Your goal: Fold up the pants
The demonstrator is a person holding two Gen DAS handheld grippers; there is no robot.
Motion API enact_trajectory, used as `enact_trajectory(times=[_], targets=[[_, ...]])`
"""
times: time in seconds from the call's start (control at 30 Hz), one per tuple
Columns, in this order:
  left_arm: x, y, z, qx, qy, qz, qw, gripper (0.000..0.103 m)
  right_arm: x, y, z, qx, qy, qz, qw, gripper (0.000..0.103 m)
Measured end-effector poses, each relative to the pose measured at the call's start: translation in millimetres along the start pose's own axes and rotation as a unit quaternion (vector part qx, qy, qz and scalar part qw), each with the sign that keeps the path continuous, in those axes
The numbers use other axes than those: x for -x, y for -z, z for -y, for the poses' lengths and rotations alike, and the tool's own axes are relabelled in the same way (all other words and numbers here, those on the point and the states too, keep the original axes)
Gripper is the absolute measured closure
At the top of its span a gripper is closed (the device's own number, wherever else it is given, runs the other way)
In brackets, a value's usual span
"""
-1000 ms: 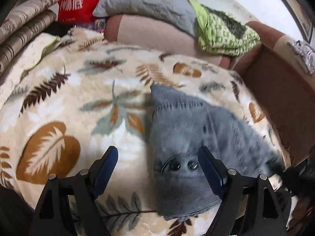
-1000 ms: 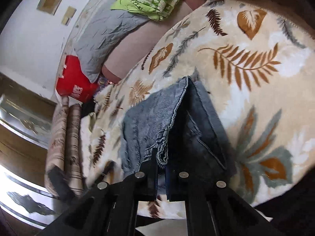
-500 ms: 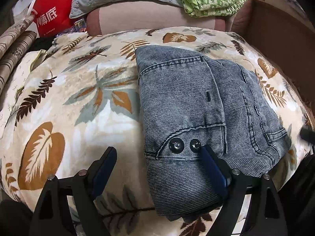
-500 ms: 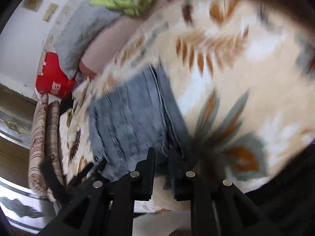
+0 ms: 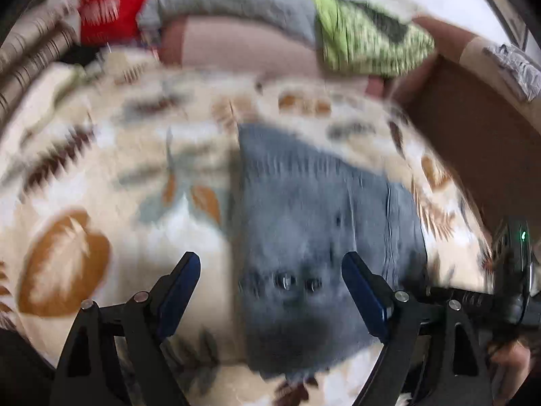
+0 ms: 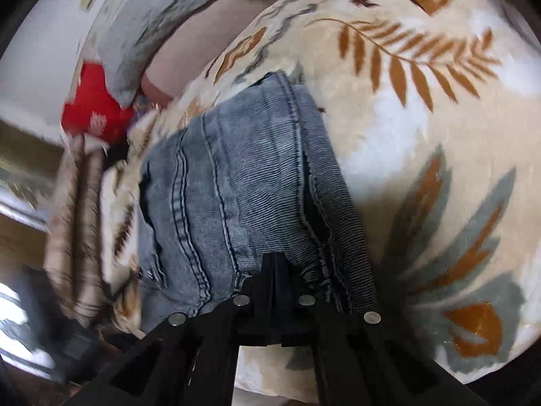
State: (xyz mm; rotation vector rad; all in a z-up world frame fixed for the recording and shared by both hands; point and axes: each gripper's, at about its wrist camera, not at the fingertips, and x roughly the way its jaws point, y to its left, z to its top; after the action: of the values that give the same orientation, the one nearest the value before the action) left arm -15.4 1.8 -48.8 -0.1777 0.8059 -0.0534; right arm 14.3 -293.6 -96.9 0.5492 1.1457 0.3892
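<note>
The folded grey-blue denim pants lie on the leaf-print blanket, two waist buttons facing me. My left gripper is open and empty, its blue fingers spread just above the near end of the pants; this view is blurred. In the right wrist view the pants lie folded in layers. My right gripper has its black fingers together over the pants' near edge; whether denim is pinched between them I cannot tell.
Behind the blanket lie a grey pillow, a green patterned cloth and a red bag. A brown board stands at the right. Rolled patterned fabric lies at the left.
The left gripper has pulled back and up, still open; its view has gone blurred. The right gripper has shifted over the pants' near edge, and the pants now lie flatter.
</note>
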Motion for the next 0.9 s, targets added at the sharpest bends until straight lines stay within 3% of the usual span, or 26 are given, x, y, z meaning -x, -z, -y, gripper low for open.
enact_trajectory(times=[0.03,0.07,0.1,0.17,0.27,0.4,0.47,0.5,0.57,0.63,0.67,0.77,0.8,0.83,0.87,0.9], targets=[[-4.3,1.4,5.2,-0.026,-0.029,0.002,0.9992,0.017,1.3,-1.8,-3.1,0.006,0.007,-0.003,1.000,0.103],[-22.9,8.0,10.7,-0.060,-0.056,-0.036,0.9960,0.016,3.5,-3.5,-6.9,0.012,0.016,-0.010,1.000,0.103],[-40.4,16.9,11.5,-0.070,-0.053,-0.071,0.9936,0.014,5.2,-4.8,-11.3,0.015,0.024,-0.017,0.999,0.101],[-43.0,23.5,4.5,-0.044,-0.047,-0.061,0.9960,0.012,9.4,-12.3,-27.3,0.031,0.043,-0.027,0.998,0.095],[-40.7,20.1,12.4,-0.074,-0.060,-0.057,0.9938,0.012,32.8,-30.4,-72.2,0.097,0.049,0.003,0.994,0.095],[-41.1,20.5,8.4,-0.067,-0.055,-0.055,0.9947,0.012,25.6,-66.8,-120.7,0.162,0.004,0.012,0.987,0.089],[-42.1,20.9,6.4,-0.066,-0.052,-0.056,0.9949,0.011,1.1,-85.9,-115.5,0.140,-0.029,-0.015,0.990,0.086],[-42.2,21.8,6.0,-0.065,-0.051,-0.056,0.9950,0.011,-14.8,-90.7,-110.2,0.134,-0.023,-0.026,0.990,0.086],[-44.4,20.9,7.3,-0.065,-0.046,-0.057,0.9952,0.012,-57.3,-99.0,-65.0,0.094,0.046,-0.065,0.992,0.098],[-36.7,16.0,2.0,-0.050,-0.024,-0.058,0.9968,0.012,-66.2,-101.3,-28.4,0.013,-0.020,-0.074,0.997,0.103],[-26.2,9.4,-4.0,-0.025,-0.009,-0.046,0.9986,0.012,-60.2,-101.1,-25.5,0.007,-0.030,-0.072,0.997,0.103],[-9.5,-1.3,-8.3,0.000,-0.015,0.007,0.9999,0.013,-56.5,-97.0,-37.9,0.055,0.001,-0.068,0.996,0.103],[-18.5,0.3,-4.6,-0.017,-0.037,-0.006,0.9992,0.013,-55.6,-98.5,-36.2,0.044,-0.002,-0.071,0.997,0.103],[-36.7,6.1,1.0,-0.041,-0.051,-0.049,0.9966,0.013,-55.8,-99.9,-34.3,0.031,-0.007,-0.074,0.997,0.103],[-49.8,13.5,5.0,-0.057,-0.040,-0.076,0.9946,0.011,-55.1,-101.0,-33.9,0.020,-0.007,-0.080,0.997,0.103],[-52.4,18.9,5.7,-0.056,-0.038,-0.067,0.9954,0.008,-53.8,-101.6,-36.7,0.021,0.000,-0.086,0.996,0.103]])
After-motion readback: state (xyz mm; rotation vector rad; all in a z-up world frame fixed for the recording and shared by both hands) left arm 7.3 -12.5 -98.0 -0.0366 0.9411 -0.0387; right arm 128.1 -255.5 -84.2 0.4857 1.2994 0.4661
